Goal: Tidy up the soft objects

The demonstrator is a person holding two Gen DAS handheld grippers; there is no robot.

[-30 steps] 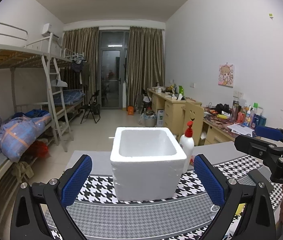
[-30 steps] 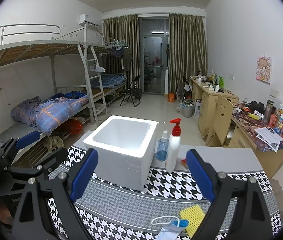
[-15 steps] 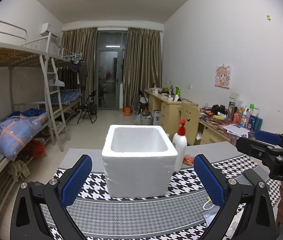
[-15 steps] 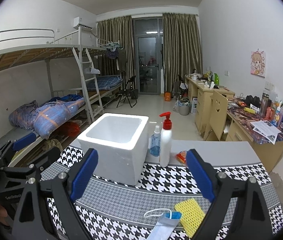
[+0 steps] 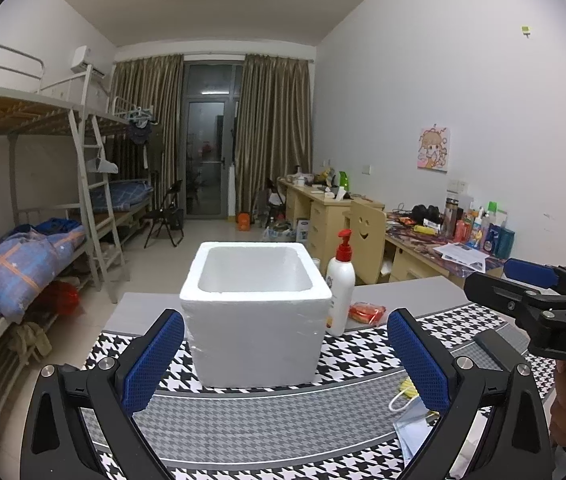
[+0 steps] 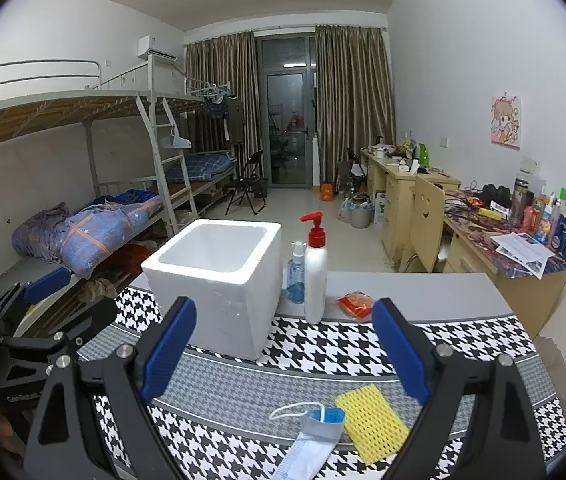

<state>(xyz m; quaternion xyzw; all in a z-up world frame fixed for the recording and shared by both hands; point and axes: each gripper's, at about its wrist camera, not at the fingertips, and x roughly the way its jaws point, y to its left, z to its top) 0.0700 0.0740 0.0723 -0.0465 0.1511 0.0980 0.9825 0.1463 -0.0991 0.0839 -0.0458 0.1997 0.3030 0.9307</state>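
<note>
A white foam box [image 5: 257, 312] [image 6: 217, 278] stands open and empty on the houndstooth cloth [image 6: 323, 336]. A yellow sponge [image 6: 371, 422] and a folded blue face mask [image 6: 315, 436] lie on the cloth near me; the mask also shows in the left wrist view [image 5: 413, 424]. My left gripper [image 5: 283, 364] is open and empty, held in front of the box. My right gripper [image 6: 285, 350] is open and empty, above and behind the sponge and mask. Each gripper also shows at the edge of the other's view.
A white pump bottle with a red top [image 6: 316, 268] [image 5: 341, 286] and a small blue spray bottle [image 6: 296, 274] stand right of the box. A small red packet [image 6: 357, 301] lies behind them. Bunk beds stand at left, cluttered desks at right.
Both grippers have pulled back and risen a little, so the box looks smaller and more of the cloth, the sponge and the mask show. Jaws stay open.
</note>
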